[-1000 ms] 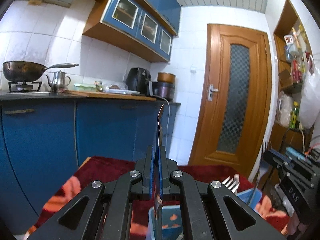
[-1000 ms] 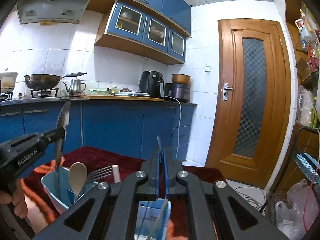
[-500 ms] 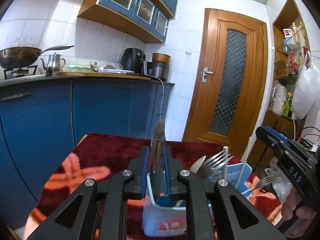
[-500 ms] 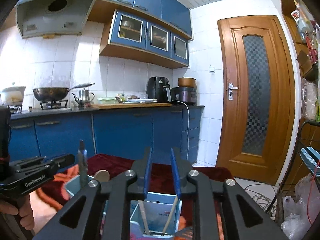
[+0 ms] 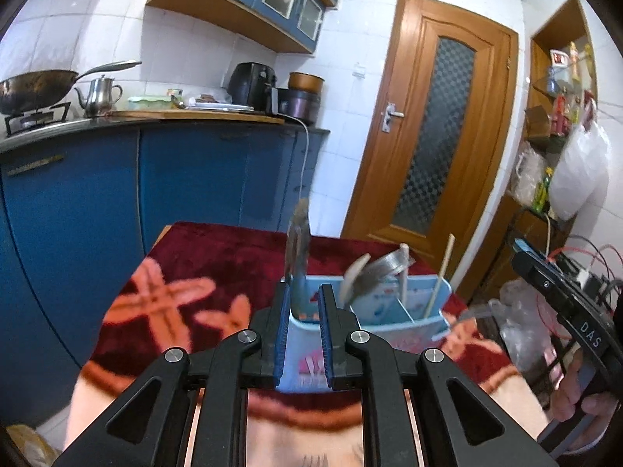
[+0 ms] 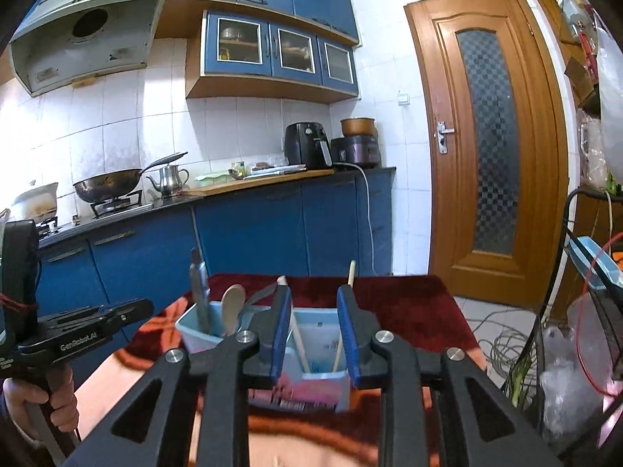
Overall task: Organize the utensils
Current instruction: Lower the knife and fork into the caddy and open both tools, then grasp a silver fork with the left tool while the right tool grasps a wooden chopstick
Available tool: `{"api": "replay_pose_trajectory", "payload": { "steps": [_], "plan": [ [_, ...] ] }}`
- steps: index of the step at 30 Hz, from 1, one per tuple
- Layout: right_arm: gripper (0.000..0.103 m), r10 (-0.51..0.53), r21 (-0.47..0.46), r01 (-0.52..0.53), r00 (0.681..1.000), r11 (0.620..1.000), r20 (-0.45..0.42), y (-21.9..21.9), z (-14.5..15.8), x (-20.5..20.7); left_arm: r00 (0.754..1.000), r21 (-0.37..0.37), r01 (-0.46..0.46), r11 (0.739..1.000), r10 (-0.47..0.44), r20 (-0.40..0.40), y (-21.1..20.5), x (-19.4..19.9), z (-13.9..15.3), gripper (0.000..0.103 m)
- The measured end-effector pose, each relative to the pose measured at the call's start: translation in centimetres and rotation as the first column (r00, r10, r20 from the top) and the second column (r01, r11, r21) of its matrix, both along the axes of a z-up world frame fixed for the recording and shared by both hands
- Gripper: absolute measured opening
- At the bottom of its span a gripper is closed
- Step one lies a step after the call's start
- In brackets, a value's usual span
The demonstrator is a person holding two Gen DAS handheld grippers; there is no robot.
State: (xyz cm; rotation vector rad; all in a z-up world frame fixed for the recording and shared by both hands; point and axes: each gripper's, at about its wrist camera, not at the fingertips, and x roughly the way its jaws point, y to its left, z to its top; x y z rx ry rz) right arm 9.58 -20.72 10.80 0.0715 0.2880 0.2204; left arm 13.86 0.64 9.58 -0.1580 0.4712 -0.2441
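On the red tablecloth [image 5: 218, 257] before blue cabinets [image 6: 253, 233], both tools, left [image 5: 303, 334] and right [image 6: 313, 334], gape released.

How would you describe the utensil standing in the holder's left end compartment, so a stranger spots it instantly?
Find the red patterned tablecloth, then the pale blue utensil holder on it. In its leftmost compartment stands a dull metal utensil, upright and tallest there, beside a wooden spoon.

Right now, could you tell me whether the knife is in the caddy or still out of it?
In. The knife stands upright in the blue caddy, blade down in its end compartment beside the wooden spoon.
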Motion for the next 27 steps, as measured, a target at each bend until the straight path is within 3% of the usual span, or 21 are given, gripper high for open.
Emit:
{"api": "replay_pose_trajectory", "payload": {
  "steps": [16, 27],
  "plan": [
    [0.036, 0.017, -0.021, -0.02, 0.989, 1.0, -0.149, 0.2, -2.7, -6.4, 0.988, 0.025, 0.027, 0.999, -0.023, -0.153, 0.6, -5.2, -1.9, 0.015],
    [0.036, -0.007, -0.013, 0.003, 0.949, 1.0, -0.316, -0.4, -7.1, -7.0, 0.965, 0.061, 0.068, 0.996, -0.05, -0.258, -0.7, -7.7, -4.9, 0.015]
  ]
}}
